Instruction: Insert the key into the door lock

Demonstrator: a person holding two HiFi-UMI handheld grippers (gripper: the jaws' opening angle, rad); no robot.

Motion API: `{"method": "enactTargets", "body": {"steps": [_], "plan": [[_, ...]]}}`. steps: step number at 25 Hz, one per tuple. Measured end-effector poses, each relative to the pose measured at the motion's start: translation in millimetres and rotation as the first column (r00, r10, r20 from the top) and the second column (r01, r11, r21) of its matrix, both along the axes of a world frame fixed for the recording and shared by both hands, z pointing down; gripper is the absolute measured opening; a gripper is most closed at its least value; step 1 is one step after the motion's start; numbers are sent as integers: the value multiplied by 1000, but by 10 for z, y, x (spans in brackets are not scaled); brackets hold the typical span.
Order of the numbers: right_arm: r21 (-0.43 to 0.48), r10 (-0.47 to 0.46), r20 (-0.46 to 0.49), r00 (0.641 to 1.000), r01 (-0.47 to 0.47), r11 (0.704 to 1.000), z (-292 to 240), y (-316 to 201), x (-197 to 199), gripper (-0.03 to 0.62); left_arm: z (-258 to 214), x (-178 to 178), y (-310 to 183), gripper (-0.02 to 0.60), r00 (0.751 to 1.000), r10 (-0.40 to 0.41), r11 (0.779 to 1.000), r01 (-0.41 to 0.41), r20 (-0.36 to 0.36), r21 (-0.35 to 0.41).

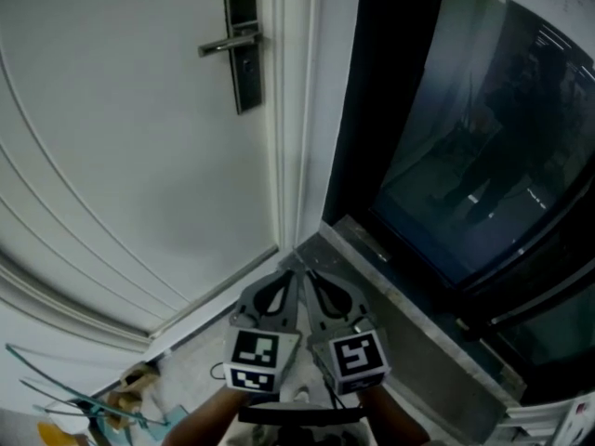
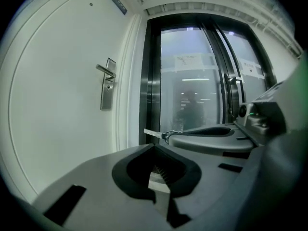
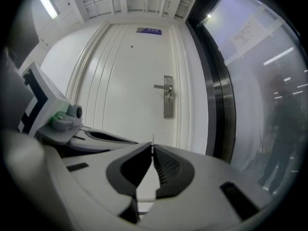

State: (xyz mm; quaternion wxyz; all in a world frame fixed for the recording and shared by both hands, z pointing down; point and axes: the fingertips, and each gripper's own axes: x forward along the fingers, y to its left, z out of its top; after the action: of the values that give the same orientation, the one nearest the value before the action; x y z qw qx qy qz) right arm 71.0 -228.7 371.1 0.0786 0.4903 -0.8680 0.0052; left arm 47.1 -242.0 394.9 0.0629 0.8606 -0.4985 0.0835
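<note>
The door lock (image 1: 244, 45) is a dark metal plate with a lever handle (image 1: 226, 45) on the white door (image 1: 121, 156), far above both grippers in the head view. My two grippers sit side by side low in that view, left gripper (image 1: 289, 275) and right gripper (image 1: 310, 273). The right gripper (image 3: 152, 146) is shut on a key. Only the key's thin edge (image 3: 152, 138) shows above its jaws. In the left gripper view the key blade (image 2: 153, 133) and its ring (image 2: 168, 136) stick out leftward. The left gripper (image 2: 154, 146) is shut on nothing. The lock (image 3: 168, 97) stands well ahead.
A white door frame (image 1: 297, 110) separates the door from a dark glass panel (image 1: 465, 156) on the right. A grey stone sill (image 1: 409, 295) runs below the glass. Loose clutter (image 1: 93, 407) lies at the lower left. A small sign (image 3: 148, 31) hangs above the door.
</note>
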Motion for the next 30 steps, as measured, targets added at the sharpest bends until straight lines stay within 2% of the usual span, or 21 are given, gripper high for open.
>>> {"method": "enactTargets", "body": {"steps": [10,16,23,30], "plan": [[27,40,-33,999,-39,999,-83,-586,-505,26,-53,-488,-594,3,999,38,999,-38,-19,21],[37,60,-53,997,-58,998,-123,-801,-813,25,-120,-755,-781,3,997,68,998,-67,-38,14],[61,73,-121,990,-66,996,-162,-935,-1043,25,-190,-1027,-911,3,995,73,997,-72,-62,14],[96,57,-202,978,-38,995,-209,-1094,-1163,25,-191,-1118,-1069,3,994,76,997,-73,-74,39]]}}
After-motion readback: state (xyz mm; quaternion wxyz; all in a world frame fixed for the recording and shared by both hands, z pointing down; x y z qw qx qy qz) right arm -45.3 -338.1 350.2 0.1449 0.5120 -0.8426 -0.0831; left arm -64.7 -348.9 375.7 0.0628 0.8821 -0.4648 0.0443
